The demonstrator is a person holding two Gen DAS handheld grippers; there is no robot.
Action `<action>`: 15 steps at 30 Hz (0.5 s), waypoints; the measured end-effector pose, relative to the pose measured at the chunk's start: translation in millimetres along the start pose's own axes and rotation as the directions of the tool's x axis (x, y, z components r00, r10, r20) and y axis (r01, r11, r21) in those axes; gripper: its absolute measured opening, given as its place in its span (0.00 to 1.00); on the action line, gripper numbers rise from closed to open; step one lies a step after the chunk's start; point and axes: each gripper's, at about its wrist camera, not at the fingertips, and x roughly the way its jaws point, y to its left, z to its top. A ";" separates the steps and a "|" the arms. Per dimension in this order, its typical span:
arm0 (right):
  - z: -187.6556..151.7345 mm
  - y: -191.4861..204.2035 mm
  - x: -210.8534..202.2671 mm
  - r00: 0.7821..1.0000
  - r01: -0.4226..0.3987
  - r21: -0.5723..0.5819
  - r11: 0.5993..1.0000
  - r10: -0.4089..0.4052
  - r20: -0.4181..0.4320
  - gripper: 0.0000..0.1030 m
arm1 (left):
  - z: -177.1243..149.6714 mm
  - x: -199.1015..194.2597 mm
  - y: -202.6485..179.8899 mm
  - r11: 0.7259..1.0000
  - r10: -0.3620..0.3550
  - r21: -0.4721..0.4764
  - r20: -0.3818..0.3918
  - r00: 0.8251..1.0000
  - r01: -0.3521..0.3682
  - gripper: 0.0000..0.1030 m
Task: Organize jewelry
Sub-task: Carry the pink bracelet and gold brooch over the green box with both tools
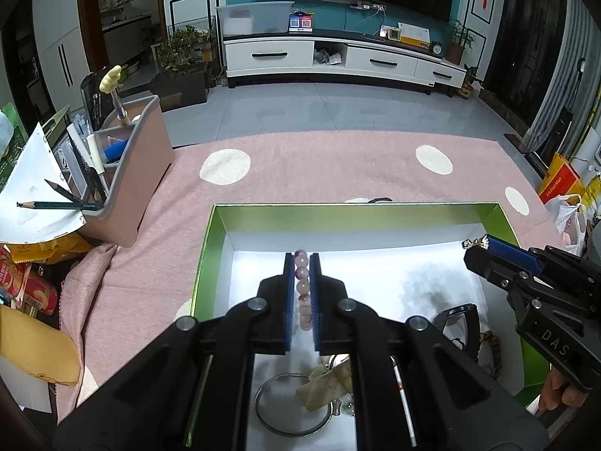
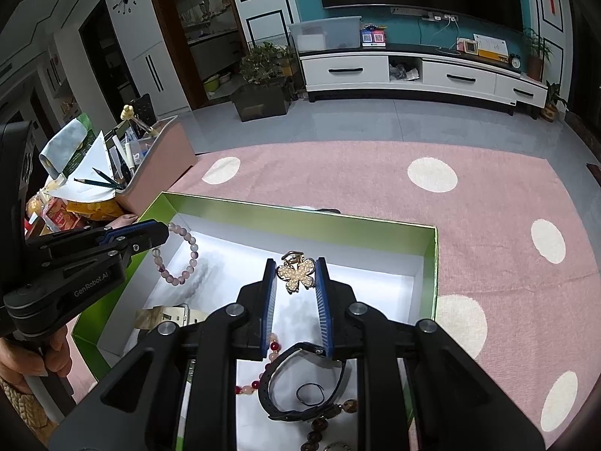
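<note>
A green box (image 1: 505, 221) with a white floor sits on the pink cloth; it also shows in the right wrist view (image 2: 300, 215). My left gripper (image 1: 302, 259) is shut on a pale pink bead bracelet (image 1: 302, 289), which hangs over the box's left part in the right wrist view (image 2: 186, 259). My right gripper (image 2: 296, 265) is shut on a pearl flower hair clip (image 2: 296, 271) above the box; the clip shows at its tip in the left wrist view (image 1: 476, 242). A black watch (image 2: 300, 383), red beads (image 2: 263, 368), a brown bead string (image 2: 323, 424) and a metal bangle (image 1: 293, 406) lie in the box.
A pink desk organizer (image 1: 127, 173) with pencils and pens stands on the left of the cloth. Snack packets (image 1: 30, 282) and paper lie at the left edge. A yellow bag (image 1: 559, 184) sits at the right. The pink dotted cloth (image 2: 413, 203) stretches beyond the box.
</note>
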 end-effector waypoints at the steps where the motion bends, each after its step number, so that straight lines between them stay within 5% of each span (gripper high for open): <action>1: 0.1 0.0 0.8 1.000 0.001 0.001 1.000 -0.001 -0.002 0.20 | -0.2 0.7 -0.2 1.000 0.002 0.001 -0.002 1.000 -0.002 0.07; 15: 1.0 -1.1 8.1 1.000 0.010 0.004 1.000 -0.010 -0.018 0.20 | 0.2 11.4 2.8 1.000 0.012 0.001 -0.021 1.000 -0.012 0.07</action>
